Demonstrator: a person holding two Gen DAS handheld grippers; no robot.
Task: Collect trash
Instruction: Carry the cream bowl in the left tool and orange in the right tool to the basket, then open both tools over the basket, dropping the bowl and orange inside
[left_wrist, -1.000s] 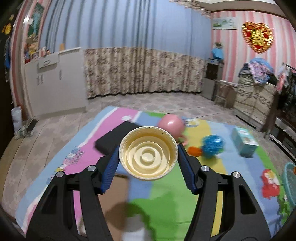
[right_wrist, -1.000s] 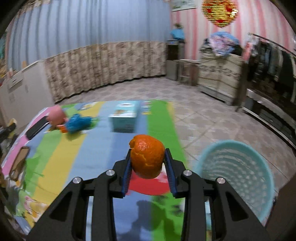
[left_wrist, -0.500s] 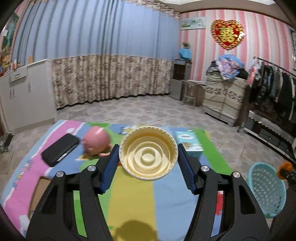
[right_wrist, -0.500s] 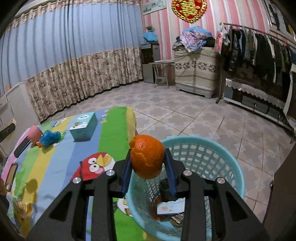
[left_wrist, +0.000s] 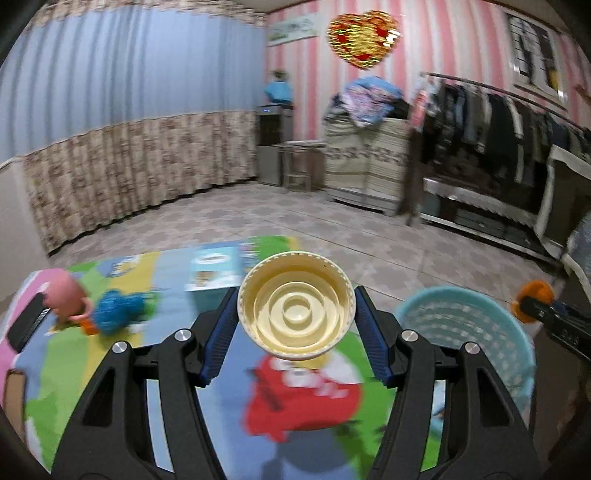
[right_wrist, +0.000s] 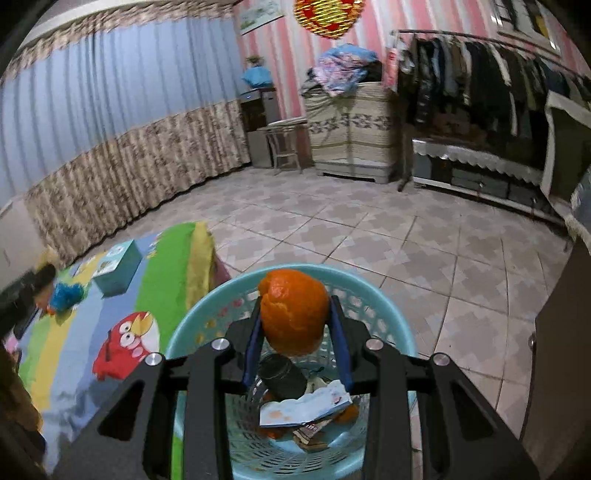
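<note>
My left gripper (left_wrist: 296, 328) is shut on a cream round plastic lid (left_wrist: 295, 320), held above the colourful mat (left_wrist: 306, 398). The light blue trash basket (left_wrist: 476, 332) stands to its right. My right gripper (right_wrist: 295, 332) is shut on an orange peel (right_wrist: 293, 310) and holds it directly over the basket (right_wrist: 199, 328). Inside the basket lie a dark cup (right_wrist: 282, 374), a paper wrapper (right_wrist: 306, 406) and other scraps. The right gripper with the peel (left_wrist: 532, 301) also shows at the right edge of the left wrist view.
On the mat lie a teal box (right_wrist: 118, 267), a blue ball toy (left_wrist: 118, 312), a pink cup (left_wrist: 66, 295) and a black flat object (left_wrist: 26, 325). Tiled floor (right_wrist: 424, 258) surrounds the basket. A clothes rack (right_wrist: 480, 85) and cabinets stand at the far wall.
Both grippers swung right toward the basket. The right gripper with the peel moved from the basket's near rim to over its middle. The left gripper carried the lid along the mat.
</note>
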